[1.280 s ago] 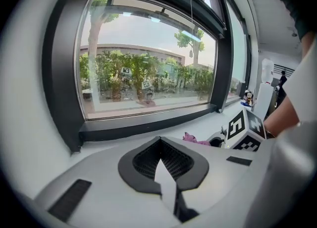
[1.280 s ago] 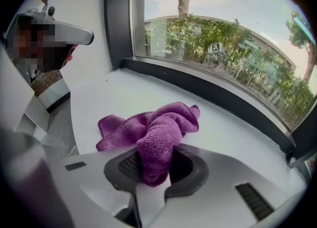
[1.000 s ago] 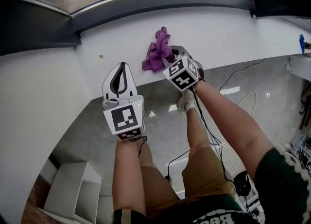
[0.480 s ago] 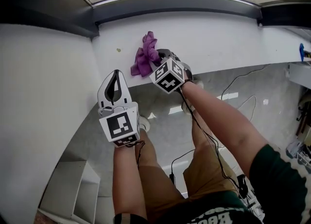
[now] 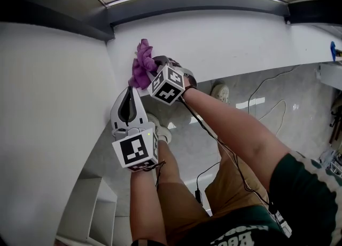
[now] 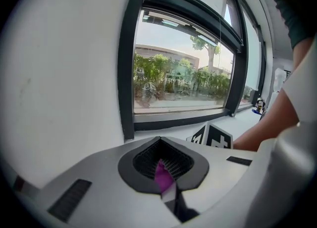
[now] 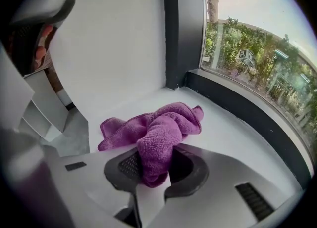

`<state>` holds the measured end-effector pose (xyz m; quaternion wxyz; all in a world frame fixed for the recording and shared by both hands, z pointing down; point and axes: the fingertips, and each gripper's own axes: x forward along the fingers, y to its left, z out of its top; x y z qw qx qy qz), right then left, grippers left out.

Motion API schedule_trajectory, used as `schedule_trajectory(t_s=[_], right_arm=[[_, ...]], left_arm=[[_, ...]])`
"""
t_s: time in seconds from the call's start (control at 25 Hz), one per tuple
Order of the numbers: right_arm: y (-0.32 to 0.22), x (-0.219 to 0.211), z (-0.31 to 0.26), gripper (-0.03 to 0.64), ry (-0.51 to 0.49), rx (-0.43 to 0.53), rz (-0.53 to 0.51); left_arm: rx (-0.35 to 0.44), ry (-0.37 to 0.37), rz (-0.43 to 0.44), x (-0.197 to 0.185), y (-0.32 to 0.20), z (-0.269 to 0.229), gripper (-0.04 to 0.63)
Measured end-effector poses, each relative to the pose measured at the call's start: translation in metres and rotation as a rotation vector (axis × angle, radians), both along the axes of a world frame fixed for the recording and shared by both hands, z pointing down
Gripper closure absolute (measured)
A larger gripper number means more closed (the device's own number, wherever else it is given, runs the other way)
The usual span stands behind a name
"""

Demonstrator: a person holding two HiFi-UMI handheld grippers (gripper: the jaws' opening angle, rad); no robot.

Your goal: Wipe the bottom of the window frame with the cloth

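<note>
Wall [image 5: 48, 106]: white, at the sill's left end.
Left gripper [image 5: 129, 91]: fingers together, empty, just below the cloth.
Purple cloth [image 5: 140, 63]: bunched on the white windowsill [image 5: 230, 42], by its left corner.
Right gripper [image 7: 154, 172]: fingers clamped on the cloth.
Floor [image 5: 214, 117]: glossy grey.

Head cam is looking steeply down on the sill [image 5: 224, 42]; left gripper view is facing the window [image 6: 183, 78] from further back, right gripper view is sitting close over it; all 3 are catching the cloth [image 7: 158, 128]
</note>
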<state>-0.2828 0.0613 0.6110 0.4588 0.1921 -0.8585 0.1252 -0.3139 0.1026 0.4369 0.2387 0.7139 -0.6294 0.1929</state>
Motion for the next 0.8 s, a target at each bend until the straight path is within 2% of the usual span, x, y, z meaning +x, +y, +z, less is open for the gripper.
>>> schedule_trajectory(t_s=[0.24,0.44,0.56,0.8], right_arm=[[0.002,-0.025,0.001,0.518,-0.030,-0.006,-0.018],[0.002,-0.026,-0.008,0.518,-0.065,-0.016,-0.013],[0.006,-0.021,-0.029,0.518,-0.084,0.011,-0.047],[0.012,-0.006,-0.099,0.518,-0.141,0.027,-0.061]], left_arm=[[0.000,-0.004,-0.018,-0.009,0.003,-0.001,0.588],[-0.001,-0.014,-0.034,-0.016,0.002,-0.004,0.588],[-0.001,-0.015,-0.041,-0.015,0.000,-0.013,0.588],[0.011,-0.021,0.014,0.010,-0.006,-0.058,0.588]])
